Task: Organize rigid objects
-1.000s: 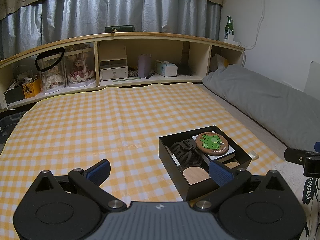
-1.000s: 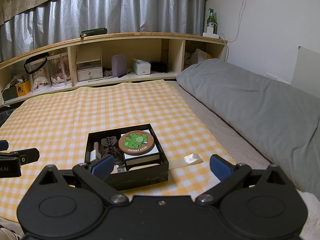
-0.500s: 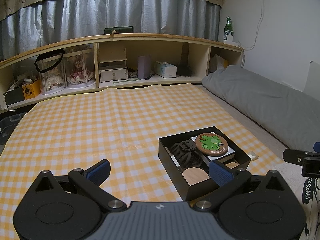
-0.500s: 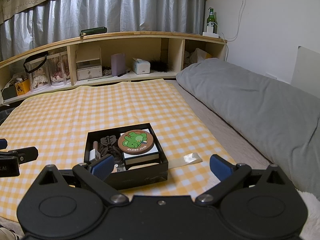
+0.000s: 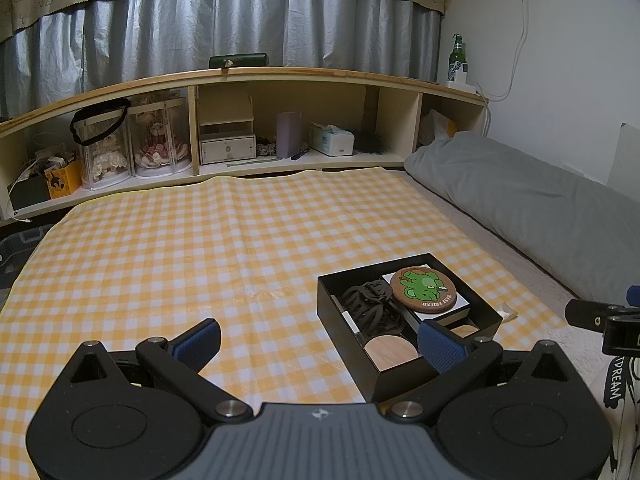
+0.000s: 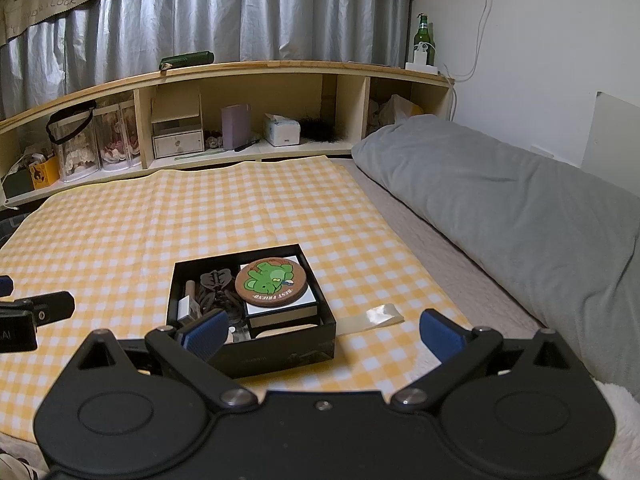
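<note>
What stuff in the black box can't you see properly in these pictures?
- Pale wooden disc: in the left wrist view the left claw covers its edge; in the right wrist view the box front wall hides most of it.
- Small white item: right wrist view, too small to name, partly behind the right claw.
- White box under the green coaster: its top is covered.
- Dark tangled pieces: too jumbled to count.

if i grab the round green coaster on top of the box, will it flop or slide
The coaster looks like a flat, thick disc, so probably stiff and light. It lies loose on the white box, so a push would likely slide it. Lying flat, it should not roll.
</note>
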`<state>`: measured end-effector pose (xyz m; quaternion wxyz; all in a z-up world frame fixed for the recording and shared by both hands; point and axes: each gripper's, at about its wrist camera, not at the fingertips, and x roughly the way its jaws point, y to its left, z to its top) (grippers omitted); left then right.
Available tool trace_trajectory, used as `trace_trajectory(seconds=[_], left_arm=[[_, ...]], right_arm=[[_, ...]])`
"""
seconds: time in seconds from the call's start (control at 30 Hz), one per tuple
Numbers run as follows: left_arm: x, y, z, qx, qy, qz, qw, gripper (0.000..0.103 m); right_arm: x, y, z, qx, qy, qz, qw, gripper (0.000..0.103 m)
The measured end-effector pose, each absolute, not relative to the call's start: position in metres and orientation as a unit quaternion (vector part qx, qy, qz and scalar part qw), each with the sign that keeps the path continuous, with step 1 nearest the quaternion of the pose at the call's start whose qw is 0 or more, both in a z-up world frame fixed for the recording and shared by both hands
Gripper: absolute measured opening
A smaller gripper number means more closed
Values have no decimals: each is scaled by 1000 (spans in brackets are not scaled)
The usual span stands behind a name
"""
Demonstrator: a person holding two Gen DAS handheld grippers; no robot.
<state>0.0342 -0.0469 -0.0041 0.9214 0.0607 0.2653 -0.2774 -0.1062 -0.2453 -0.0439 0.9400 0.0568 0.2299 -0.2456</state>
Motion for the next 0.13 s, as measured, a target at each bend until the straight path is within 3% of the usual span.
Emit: trace_trajectory(seconds=[0.13], left_arm=[[34, -47, -2, 60, 266, -276, 922, 103]], right_arm=[[-106, -245, -44, 57, 230, -246, 940, 103]])
